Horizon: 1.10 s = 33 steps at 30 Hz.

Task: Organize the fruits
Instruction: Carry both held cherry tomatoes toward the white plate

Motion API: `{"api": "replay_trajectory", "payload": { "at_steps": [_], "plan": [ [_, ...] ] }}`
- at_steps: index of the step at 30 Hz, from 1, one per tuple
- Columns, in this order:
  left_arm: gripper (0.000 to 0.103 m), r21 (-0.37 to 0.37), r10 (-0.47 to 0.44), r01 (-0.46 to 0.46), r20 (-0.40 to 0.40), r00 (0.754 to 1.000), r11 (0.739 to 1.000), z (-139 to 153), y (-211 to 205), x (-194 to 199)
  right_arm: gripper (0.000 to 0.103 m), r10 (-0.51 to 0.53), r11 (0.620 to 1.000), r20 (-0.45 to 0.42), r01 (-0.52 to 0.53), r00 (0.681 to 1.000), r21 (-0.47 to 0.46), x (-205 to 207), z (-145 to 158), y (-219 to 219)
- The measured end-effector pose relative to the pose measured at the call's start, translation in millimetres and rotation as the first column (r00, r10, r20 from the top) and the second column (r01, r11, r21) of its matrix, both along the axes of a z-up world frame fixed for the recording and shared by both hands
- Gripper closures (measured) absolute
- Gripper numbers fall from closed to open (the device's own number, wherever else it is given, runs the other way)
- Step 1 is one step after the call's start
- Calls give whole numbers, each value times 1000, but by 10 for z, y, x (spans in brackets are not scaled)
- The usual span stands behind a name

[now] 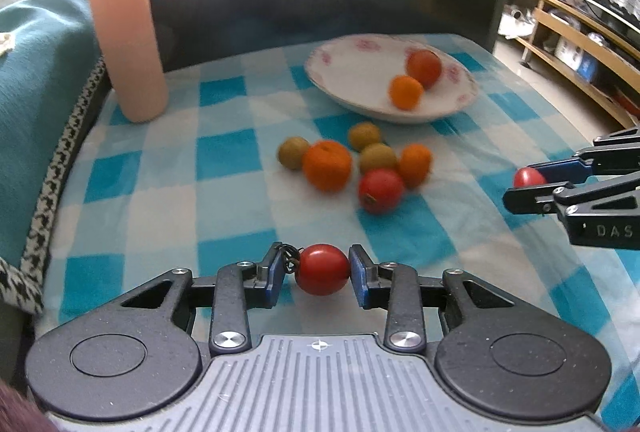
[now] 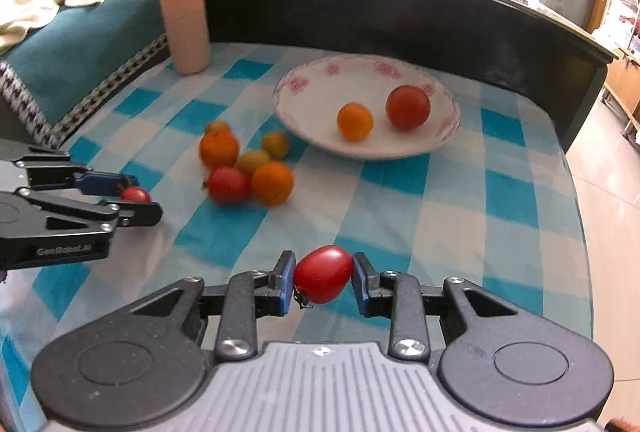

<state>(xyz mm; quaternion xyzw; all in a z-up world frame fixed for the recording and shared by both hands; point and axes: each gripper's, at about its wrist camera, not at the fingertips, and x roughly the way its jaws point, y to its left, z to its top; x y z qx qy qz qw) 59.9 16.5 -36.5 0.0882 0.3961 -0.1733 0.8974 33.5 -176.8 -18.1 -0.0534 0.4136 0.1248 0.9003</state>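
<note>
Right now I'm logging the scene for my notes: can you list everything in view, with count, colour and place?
Plate: one, white with pink flowers, far on the checked cloth.
Fruits in plate: two, one red tomato, one orange fruit.
Loose fruit pile: six on the cloth before the plate; two orange, one red, three yellow-green.
Cylinder: one, pale pink, upright at far left.
Tablecloth: one, blue and white checks.
Teal blanket: one, left of the table.
Left claw: shut on a red cherry tomato.
Right claw: shut on a red cherry tomato.
</note>
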Motion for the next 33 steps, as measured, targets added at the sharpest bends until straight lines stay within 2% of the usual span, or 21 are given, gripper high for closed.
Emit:
{"api": "replay_trajectory", "payload": {
  "at_steps": [10,18,33],
  "plan": [
    [58,17,-32,32,-13,999,999,-106,-42,-110,57,63,998,-10,-63,998,-31,-153,-132,144],
    [41,39,-19,19,8,1000,999,-116,-25,-121,56,69,997,-29,-70,997,-19,-179,-193,106],
    [31,28,-17,17,13,1000,999,-133,-28,-107,51,64,998,-39,-64,997,-2,-195,-175,74]
  ]
}}
